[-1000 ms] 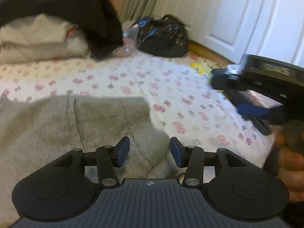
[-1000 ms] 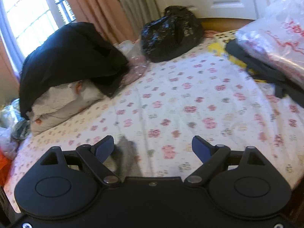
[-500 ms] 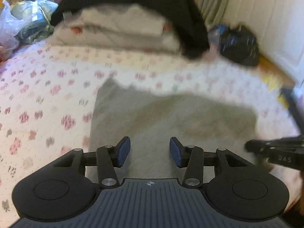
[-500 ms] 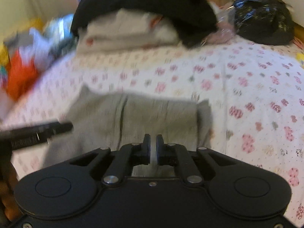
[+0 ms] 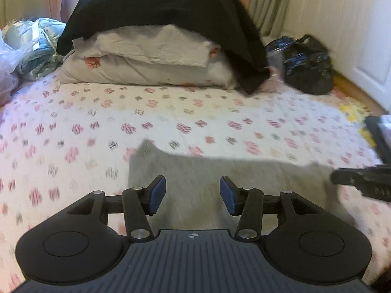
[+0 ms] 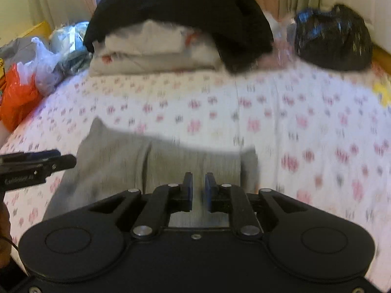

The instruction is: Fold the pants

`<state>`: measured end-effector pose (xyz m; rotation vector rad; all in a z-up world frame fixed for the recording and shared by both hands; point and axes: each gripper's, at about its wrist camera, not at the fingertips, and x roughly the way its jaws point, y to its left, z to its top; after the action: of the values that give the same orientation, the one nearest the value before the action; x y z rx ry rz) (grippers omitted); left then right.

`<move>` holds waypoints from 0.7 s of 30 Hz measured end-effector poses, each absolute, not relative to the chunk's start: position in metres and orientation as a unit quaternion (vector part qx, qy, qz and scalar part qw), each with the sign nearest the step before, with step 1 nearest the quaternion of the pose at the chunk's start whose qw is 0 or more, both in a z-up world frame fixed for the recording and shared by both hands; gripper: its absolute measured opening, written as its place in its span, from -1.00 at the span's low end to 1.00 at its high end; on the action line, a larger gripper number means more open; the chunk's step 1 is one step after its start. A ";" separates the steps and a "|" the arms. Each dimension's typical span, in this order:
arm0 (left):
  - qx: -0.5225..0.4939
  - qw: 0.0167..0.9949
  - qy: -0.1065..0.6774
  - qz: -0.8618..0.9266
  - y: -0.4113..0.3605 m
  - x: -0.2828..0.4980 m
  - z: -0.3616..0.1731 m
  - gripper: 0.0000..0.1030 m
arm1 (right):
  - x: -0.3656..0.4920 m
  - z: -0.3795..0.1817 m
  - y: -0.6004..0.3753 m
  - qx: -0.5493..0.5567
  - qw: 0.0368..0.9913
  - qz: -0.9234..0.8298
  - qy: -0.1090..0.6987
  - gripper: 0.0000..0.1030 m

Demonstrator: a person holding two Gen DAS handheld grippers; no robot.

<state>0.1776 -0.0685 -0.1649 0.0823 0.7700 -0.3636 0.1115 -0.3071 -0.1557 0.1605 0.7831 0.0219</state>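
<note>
The grey pants (image 5: 232,171) lie flat as a folded rectangle on the flowered bed sheet (image 5: 85,122); they also show in the right wrist view (image 6: 158,163). My left gripper (image 5: 191,195) is open and empty above the pants' near left part. My right gripper (image 6: 198,188) has its jaws almost together with a narrow gap, above the pants' near right part; whether it pinches cloth is unclear. The right gripper's tip shows at the right edge of the left wrist view (image 5: 361,180), and the left gripper's tip at the left edge of the right wrist view (image 6: 36,166).
At the head of the bed lie white pillows (image 5: 146,58) under a black garment (image 5: 166,7). A black plastic bag (image 5: 308,66) sits at the far right. Plastic bags (image 6: 29,78), one orange, pile at the left side. A white door (image 5: 366,48) stands on the right.
Both views have swung further toward the head of the bed. The right gripper, open a second ago, closed to near shut and now shows a slightly wider gap. The left gripper stayed open.
</note>
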 end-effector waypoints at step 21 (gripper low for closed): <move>0.035 0.866 0.491 -0.086 -0.076 0.230 -0.204 0.02 | 0.156 -0.199 -0.310 0.062 0.903 -0.058 0.421 0.09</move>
<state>0.2302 -0.0761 -0.2039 0.0733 1.0276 -0.1799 0.1564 -0.3095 -0.1987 0.1288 0.8693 -0.1209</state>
